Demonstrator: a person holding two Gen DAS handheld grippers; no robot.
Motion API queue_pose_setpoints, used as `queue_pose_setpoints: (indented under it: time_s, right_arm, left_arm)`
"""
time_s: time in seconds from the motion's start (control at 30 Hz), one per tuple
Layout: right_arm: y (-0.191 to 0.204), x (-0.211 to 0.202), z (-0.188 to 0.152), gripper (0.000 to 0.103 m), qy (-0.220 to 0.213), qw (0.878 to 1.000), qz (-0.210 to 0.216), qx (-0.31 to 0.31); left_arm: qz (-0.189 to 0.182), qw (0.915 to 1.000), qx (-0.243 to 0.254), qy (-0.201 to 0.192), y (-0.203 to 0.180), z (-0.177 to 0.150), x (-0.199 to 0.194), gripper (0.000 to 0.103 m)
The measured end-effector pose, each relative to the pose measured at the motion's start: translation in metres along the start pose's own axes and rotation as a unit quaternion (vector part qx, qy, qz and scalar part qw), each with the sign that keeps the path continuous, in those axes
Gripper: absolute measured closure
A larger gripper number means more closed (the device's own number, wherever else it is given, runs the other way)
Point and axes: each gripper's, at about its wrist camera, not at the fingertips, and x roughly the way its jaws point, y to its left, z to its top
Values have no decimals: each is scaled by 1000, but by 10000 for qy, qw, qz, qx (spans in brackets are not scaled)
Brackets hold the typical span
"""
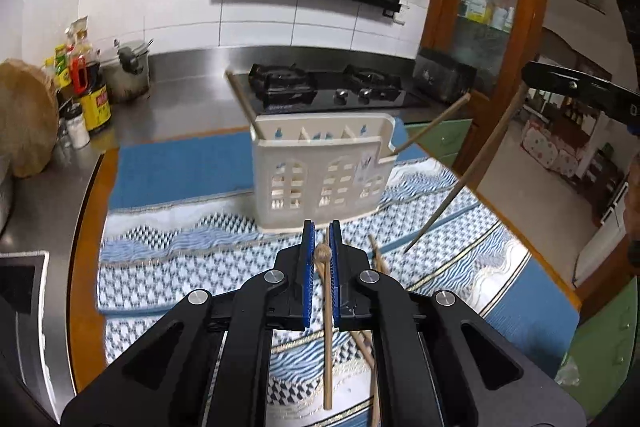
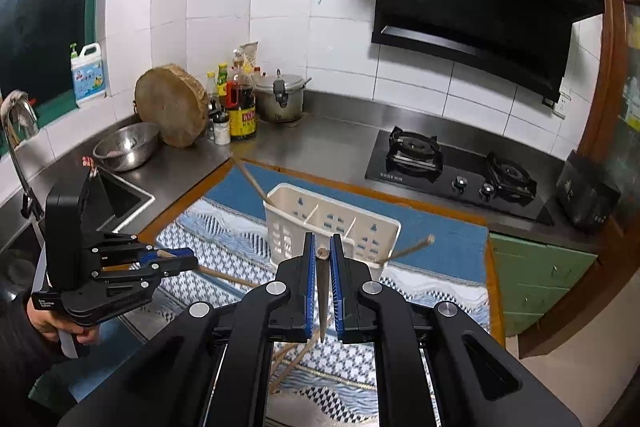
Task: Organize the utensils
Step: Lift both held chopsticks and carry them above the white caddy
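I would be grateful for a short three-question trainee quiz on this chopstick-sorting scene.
1. True or false: both grippers are shut on a chopstick.
2. How many chopsticks already stand in the white holder?
3. What does the holder stand on: A) patterned cloth, B) stove, C) sink?

Key:
1. True: the left gripper clamps one chopstick and the right gripper another.
2. Two, one leaning out at each end.
3. A, the blue and white cloth.
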Motion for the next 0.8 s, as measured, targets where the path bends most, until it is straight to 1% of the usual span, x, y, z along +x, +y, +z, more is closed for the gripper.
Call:
queue_pose_setpoints:
  time_s: [0.23, 0.3, 0.4, 0.6, 0.67, 0.77, 0.8]
  right_arm:
    - [-15, -9, 45, 96, -227, 9997, -95, 19]
    - [-20, -9, 58, 96, -278, 9996, -94, 62]
    - [-26, -4, 75, 96, -372, 9990, -221, 53]
    - [-38, 19, 93, 96, -449, 9981, -391, 130]
    - [-43, 31, 95, 96, -419, 9980, -429, 203]
    - [-50, 48, 97, 96, -380, 9978, -481, 241]
    - [-51, 53, 97, 96, -374, 9978, -471, 269]
  left_arm:
    - [-191, 9996, 137, -137, -10, 43, -11, 97]
    - [-203, 9992, 233, -263, -14, 58, -18, 97]
    - [-199, 9981, 343, -469, -19, 80, -29, 97]
    - [-95, 9938, 380, -1037, -21, 136, -51, 97]
    - [0, 9925, 364, -1170, -19, 155, -51, 97]
    - [126, 9908, 346, -1300, -17, 174, -45, 97]
    - [219, 9893, 362, -1399, -16, 181, -41, 97]
